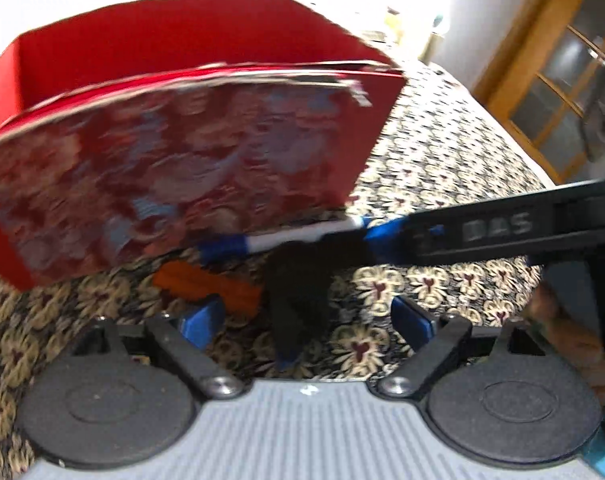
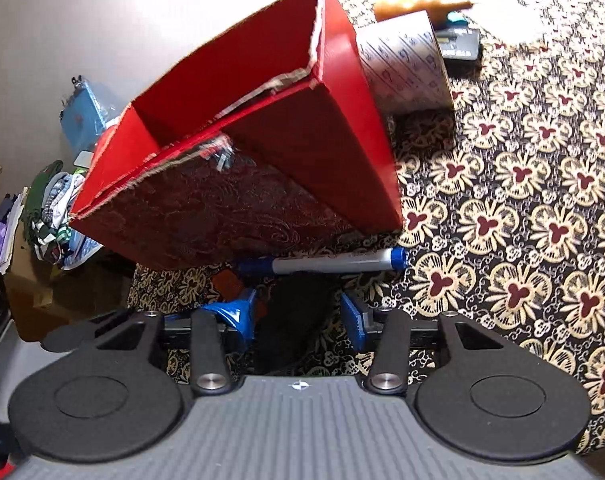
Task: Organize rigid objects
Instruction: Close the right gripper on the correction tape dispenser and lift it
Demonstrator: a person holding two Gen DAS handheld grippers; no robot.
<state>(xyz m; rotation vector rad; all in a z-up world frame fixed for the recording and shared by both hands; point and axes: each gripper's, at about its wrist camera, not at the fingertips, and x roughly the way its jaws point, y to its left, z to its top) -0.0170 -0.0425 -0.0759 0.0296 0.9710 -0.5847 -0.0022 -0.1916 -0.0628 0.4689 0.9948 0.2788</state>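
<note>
Left claw (image 1: 306, 318) is wide open and holding nothing, just hanging over the table. The right claw (image 2: 296, 316) has its jaws apart with some dark thing (image 1: 302, 304) in the gap. It's too blurry to say whether the pads actually pinch it, so I can't tell.

The marker (image 2: 326, 265) lies flat on the cloth right at the foot of the red box (image 2: 262, 92), just past the right claw's fingertips. The box's open top faces up and it looks empty from here.

My guess on handling: the marker is light, stiff, and has a smooth round barrel, so it'll want to roll or twist in the pads. I'd grab it mid-barrel, across its length, not by the blue cap. The box looks like thin card with ragged edges, so bumping it probably shoves it around.

There's also an orange thing (image 1: 206, 284) near the dark one, but I can't make out what it is.

The patterned tablecloth (image 2: 522, 200) is soft and may bunch up. Behind the box stands a printed cylinder (image 2: 406, 64). Off the table there's a clothes pile (image 2: 58, 200) and a wooden glass-front cabinet (image 1: 562, 92).
</note>
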